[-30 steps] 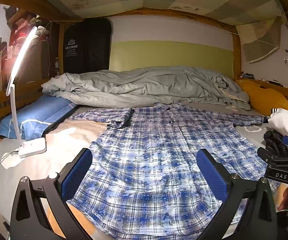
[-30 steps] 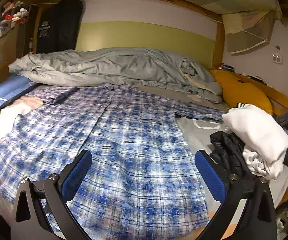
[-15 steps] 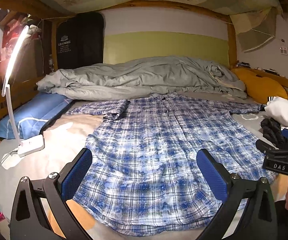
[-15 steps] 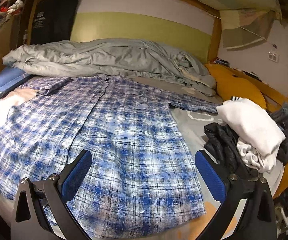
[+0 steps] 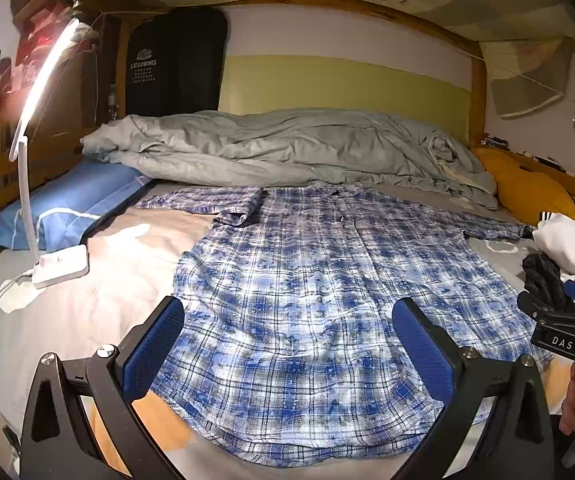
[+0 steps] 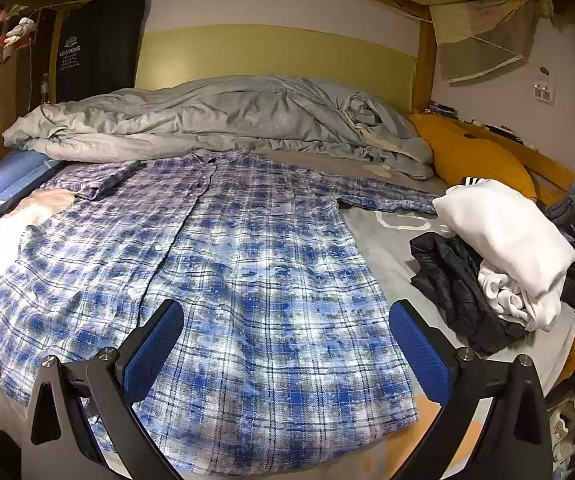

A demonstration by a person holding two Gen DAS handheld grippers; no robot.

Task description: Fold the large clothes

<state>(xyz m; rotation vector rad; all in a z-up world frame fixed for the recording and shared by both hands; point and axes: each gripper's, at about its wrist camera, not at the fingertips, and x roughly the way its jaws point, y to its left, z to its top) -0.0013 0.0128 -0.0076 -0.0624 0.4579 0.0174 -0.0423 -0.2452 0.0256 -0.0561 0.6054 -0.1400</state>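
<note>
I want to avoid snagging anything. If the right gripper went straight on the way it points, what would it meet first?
Most likely the plaid shirt spread flat on the bed; the open right gripper hovers over its lower half. Depth is hard to judge.

Both wrist cameras are looking low across the bed [image 5: 67, 280] from its foot toward the headboard wall, each framed by its own tool's fingers. The left view is sitting further left, apparently; both are sharing the plaid shirt [image 5: 319, 304] [image 6: 247, 280] and grey duvet [image 5: 287, 148] [image 6: 215, 116].
</note>
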